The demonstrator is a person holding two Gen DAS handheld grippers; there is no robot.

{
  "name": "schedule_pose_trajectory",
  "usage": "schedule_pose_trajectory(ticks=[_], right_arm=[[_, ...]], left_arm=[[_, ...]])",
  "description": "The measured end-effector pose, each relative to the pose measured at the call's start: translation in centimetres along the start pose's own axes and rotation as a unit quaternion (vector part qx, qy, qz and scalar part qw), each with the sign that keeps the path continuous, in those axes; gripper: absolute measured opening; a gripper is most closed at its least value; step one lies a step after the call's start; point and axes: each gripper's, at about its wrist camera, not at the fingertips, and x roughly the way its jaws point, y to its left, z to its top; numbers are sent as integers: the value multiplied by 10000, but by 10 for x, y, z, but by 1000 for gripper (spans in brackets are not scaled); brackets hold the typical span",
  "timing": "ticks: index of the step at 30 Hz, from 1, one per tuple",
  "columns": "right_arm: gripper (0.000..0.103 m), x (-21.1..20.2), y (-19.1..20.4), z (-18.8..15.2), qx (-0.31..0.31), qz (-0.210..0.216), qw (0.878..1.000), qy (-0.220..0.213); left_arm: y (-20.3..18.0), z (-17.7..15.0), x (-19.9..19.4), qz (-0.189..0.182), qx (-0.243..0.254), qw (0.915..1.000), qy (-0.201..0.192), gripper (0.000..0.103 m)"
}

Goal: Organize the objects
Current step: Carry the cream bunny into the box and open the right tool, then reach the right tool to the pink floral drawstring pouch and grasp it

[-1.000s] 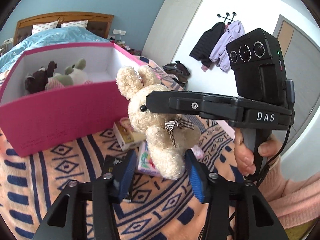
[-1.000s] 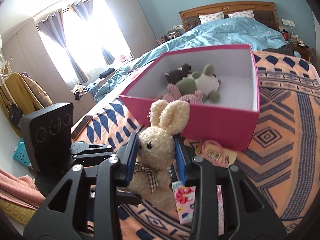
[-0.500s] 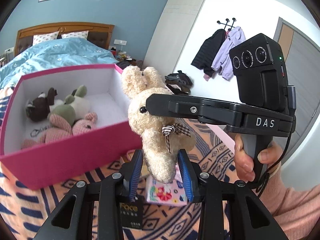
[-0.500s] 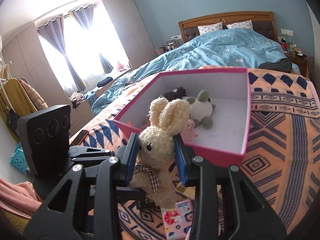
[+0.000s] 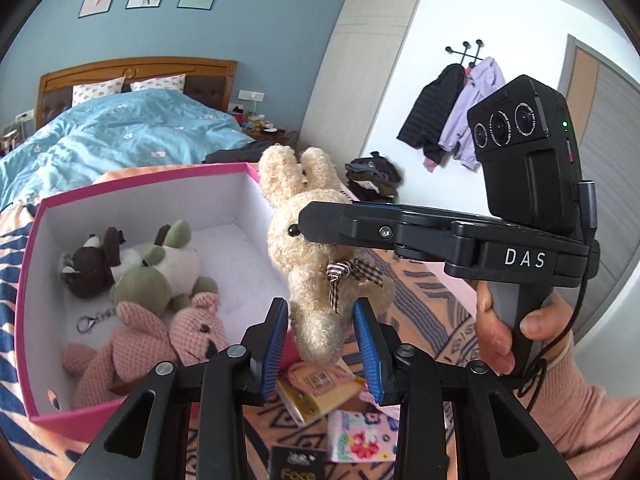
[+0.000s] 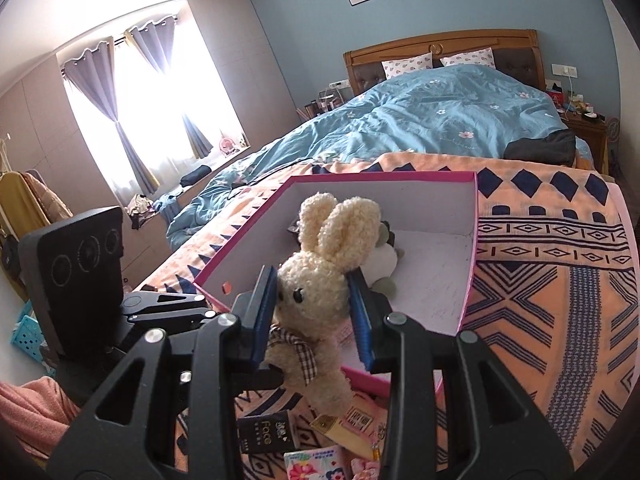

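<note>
A cream plush rabbit (image 5: 312, 240) (image 6: 320, 280) with a checked bow hangs in the air at the near right corner of the pink box (image 5: 140, 184) (image 6: 400, 200). My right gripper (image 6: 314, 296) is shut on its head, seen from the side in the left wrist view (image 5: 340, 220). My left gripper (image 5: 320, 344) comes from below, its jaws closing on the rabbit's lower body with the blue pads against the fur. Inside the box lie a brown toy (image 5: 92, 264), a green and white toy (image 5: 156, 268) and a pink bear (image 5: 168, 336).
Small packets lie on the patterned orange blanket (image 6: 560, 280) below the rabbit: a flowered tissue pack (image 5: 356, 436), a black packet (image 6: 264, 432) and a yellow one (image 5: 320, 388). A person's hand (image 5: 496, 332) holds the right gripper's handle. A bed with a blue duvet (image 6: 440, 120) lies beyond the box.
Both grippers have risen with the rabbit and carried it toward the box, whose inside now shows more. The left jaws have narrowed from wide apart to tight around the rabbit's lower body.
</note>
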Motion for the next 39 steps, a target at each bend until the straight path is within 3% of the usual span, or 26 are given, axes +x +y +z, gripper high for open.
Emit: schedule_pose_trajectory(ticks=[13,27,31,36,39], right_arm=[[38,31,-26,19,54,-296,9994,162],[39,71,-53,0,93,-828,9925,898],[39,69,-48,0,-58,-1135,9897,876],[39,57,-44,0,-58,-1098,9910,762],[43,41,-39,-5,-18,-988,9932,622]], left_arm=[[13,20,30,282,39,9992,277,32],[26,16,70,522,-9,9956,780,32],[24,13,71,518,6,9952,835,32],[17,10,61,558,138,9959,699,33],[10,5,48,589,249,9965,533,43]])
